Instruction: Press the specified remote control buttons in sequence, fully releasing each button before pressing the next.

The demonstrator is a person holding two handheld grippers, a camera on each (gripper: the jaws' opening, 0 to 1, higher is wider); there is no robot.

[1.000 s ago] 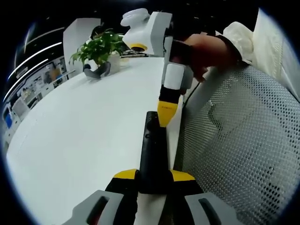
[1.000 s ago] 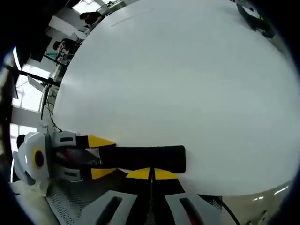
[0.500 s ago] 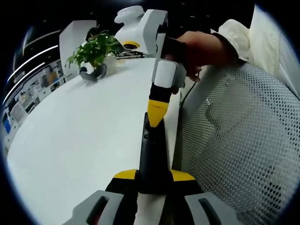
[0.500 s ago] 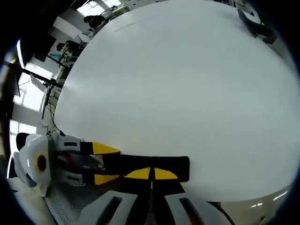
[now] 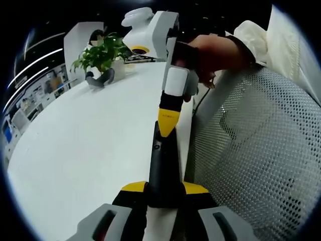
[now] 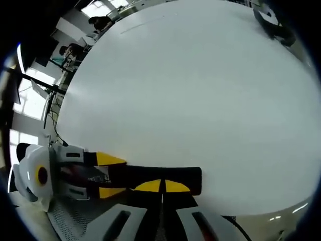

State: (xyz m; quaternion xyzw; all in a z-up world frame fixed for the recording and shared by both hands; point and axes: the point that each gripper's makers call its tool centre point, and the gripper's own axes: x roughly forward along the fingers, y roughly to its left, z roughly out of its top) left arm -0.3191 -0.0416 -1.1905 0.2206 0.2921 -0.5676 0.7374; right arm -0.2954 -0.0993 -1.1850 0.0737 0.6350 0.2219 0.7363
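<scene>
A long black remote (image 5: 163, 165) lies at the right edge of the white table (image 5: 90, 140). My left gripper (image 5: 164, 187) is shut on its near end, one yellow tip on each side. From above, the right gripper (image 5: 167, 123) comes down with its yellow tips closed together, and the point rests on the remote's upper face. In the right gripper view the shut right gripper (image 6: 161, 186) sits on top of the remote (image 6: 150, 173), which runs sideways. The left gripper (image 6: 111, 175) clamps the remote's left end there.
A potted green plant (image 5: 103, 50) and a dark curved object (image 5: 103, 76) stand at the table's far side. A white mesh chair back (image 5: 251, 150) borders the table on the right. A person's hand (image 5: 215, 50) holds the right gripper. A dark object (image 6: 273, 22) lies at the far table edge.
Over the last second the right gripper moved along the remote toward my left gripper, its tip now over the remote's face. The left gripper's hold has not changed.
</scene>
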